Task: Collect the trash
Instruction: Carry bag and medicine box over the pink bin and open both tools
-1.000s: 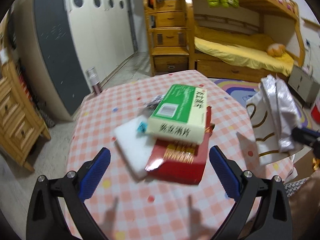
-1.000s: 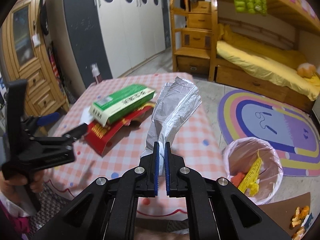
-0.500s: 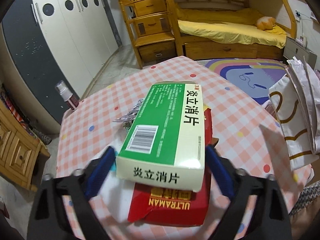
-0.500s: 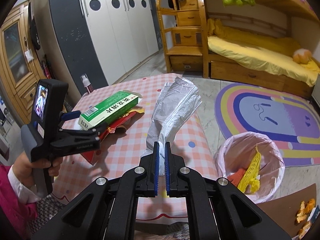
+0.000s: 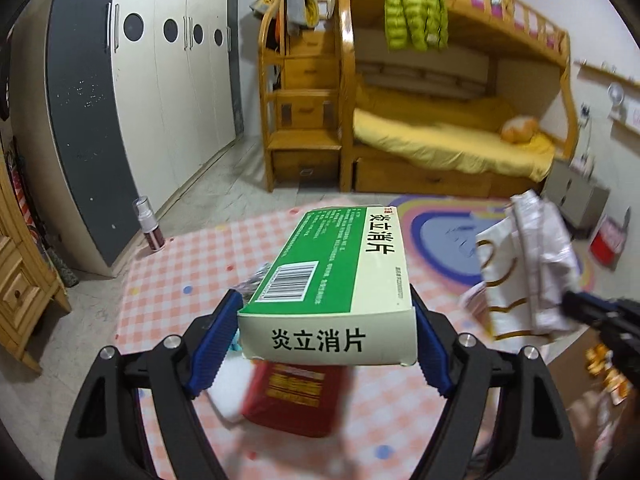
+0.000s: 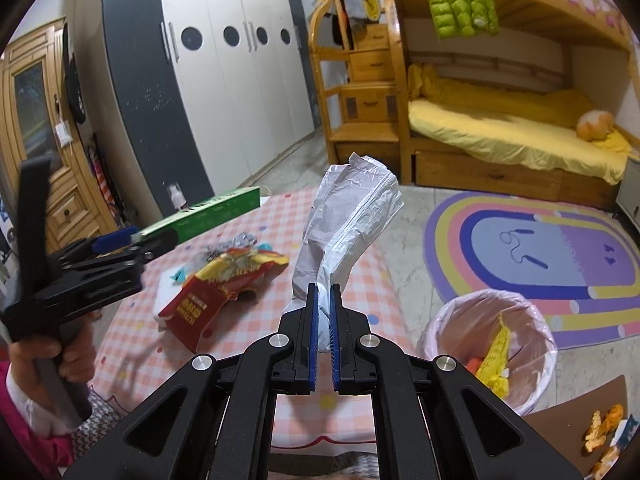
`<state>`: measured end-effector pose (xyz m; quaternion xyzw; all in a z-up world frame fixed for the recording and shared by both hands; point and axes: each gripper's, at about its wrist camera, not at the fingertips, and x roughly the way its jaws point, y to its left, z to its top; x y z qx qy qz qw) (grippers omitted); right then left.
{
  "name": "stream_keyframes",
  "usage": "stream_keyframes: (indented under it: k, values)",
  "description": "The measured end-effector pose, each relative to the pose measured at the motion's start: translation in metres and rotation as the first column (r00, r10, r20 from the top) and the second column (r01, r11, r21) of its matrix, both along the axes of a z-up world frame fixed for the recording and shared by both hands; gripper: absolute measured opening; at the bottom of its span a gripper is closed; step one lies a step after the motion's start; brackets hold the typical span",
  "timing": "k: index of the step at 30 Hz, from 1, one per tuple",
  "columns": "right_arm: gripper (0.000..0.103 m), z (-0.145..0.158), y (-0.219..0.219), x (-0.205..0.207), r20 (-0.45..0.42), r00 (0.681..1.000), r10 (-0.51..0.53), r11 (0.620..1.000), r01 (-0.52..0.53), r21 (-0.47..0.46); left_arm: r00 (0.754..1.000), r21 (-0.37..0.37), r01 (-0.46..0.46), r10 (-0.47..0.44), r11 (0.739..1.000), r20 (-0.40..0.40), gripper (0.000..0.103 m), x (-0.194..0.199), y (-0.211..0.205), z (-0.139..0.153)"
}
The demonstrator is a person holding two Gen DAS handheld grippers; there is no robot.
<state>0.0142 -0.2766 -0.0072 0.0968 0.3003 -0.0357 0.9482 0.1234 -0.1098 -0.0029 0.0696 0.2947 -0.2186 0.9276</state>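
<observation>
My left gripper [image 5: 326,320] is shut on a green and cream medicine box [image 5: 340,268] and holds it up off the checked table [image 5: 192,256]. The box also shows in the right wrist view [image 6: 200,220], raised at the left. A torn red carton [image 6: 216,300] lies on the table below; it is blurred in the left wrist view [image 5: 300,396]. My right gripper [image 6: 324,312] is shut on a crumpled silver foil bag [image 6: 348,220] held upright over the table's right edge; the bag also shows in the left wrist view [image 5: 528,272].
A bin with a pink liner [image 6: 488,344] stands on the floor right of the table, holding yellow and orange scraps. A white pad [image 6: 168,280] and small foil scraps [image 6: 232,244] lie on the table. A spray bottle [image 5: 150,224] stands beyond the table. Orange peel [image 6: 604,428] lies on the floor.
My left gripper closed around the green box and lifted it off the red carton. The right gripper kept its hold on the foil bag and barely moved.
</observation>
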Motion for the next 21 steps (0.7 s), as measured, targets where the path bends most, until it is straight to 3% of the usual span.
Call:
stream_keyframes:
  k: [6,12,21]
  values:
    - [0.005,0.008,-0.018,-0.021,0.025,0.998,-0.049,0.999,0.049,-0.006,0.997,-0.026,0.071,-0.07,0.997,0.035,0.077,-0.042,-0.024,0.011]
    - [0.005,0.007,-0.045,-0.049,0.03,0.992,-0.126,0.991,0.127,-0.045,0.988,-0.005,0.155,-0.155,0.988,0.023,0.077,-0.06,-0.066,0.003]
    - [0.005,-0.014,-0.103,-0.079,-0.016,0.961,-0.276,0.96,0.274,-0.061,0.945,0.048,0.325,-0.322,0.945,-0.061,0.077,-0.065,-0.15,-0.026]
